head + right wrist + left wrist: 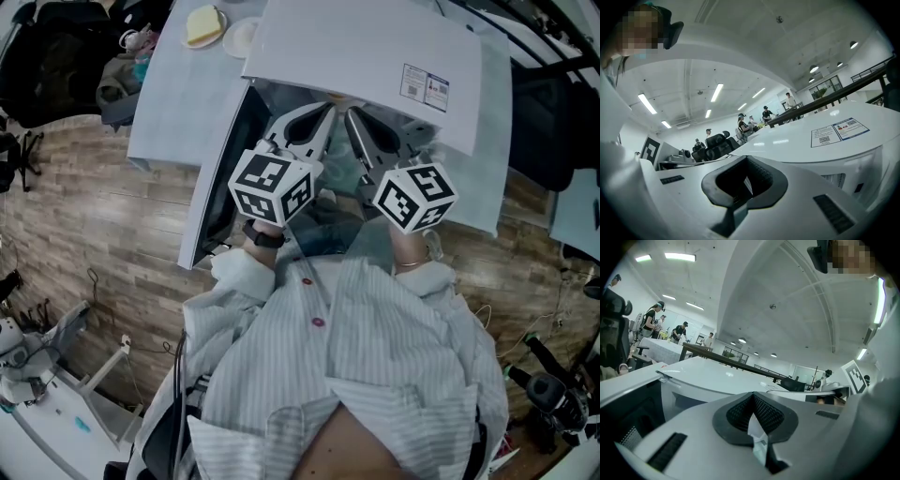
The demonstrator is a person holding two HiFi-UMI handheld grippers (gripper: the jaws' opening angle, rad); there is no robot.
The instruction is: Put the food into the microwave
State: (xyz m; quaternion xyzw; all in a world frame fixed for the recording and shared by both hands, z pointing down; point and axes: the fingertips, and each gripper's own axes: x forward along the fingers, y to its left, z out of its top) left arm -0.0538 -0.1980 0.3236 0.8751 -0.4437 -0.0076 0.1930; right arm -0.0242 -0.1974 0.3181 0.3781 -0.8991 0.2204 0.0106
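Observation:
A yellow slab of food (pixel 203 25) lies on a plate at the far left of the pale table (pixel 173 103), apart from both grippers. The white microwave (pixel 375 56) stands in front of me, its door (pixel 214 183) swung open to the left. My left gripper (pixel 319 117) and right gripper (pixel 358 124) point side by side at its opening, under the top's front edge. In the left gripper view the jaws (pixel 754 417) are shut, with only a thin pale sliver between the pads. The right gripper view shows the same on that gripper (pixel 747 182). Neither holds the food.
A second, empty plate (pixel 242 37) sits beside the food. A black bag (pixel 56 56) lies on the wood floor at the far left. Another table corner (pixel 577 211) stands at the right. Several people (pixel 651 319) and office chairs (pixel 715 143) are far behind the microwave.

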